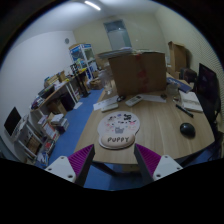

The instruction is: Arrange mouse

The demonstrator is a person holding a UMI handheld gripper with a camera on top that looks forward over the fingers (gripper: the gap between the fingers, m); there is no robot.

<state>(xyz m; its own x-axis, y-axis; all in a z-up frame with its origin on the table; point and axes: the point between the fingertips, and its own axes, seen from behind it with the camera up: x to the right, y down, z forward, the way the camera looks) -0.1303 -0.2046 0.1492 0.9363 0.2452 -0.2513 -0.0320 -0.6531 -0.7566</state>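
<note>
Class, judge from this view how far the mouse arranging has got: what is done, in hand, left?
Done: nothing visible. In hand: the gripper hangs open and empty above the table's near edge. Left: the mouse lies untouched, away from the mouse pad; grasping and placing remain.

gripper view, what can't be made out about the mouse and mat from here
- Mouse: too small to tell its facing or whether it has a cord.
- Round mat: only "poppy" is readable; the drawing above it is too small.
- Gripper: fingers stand open and empty, well short of the wooden table.
</note>
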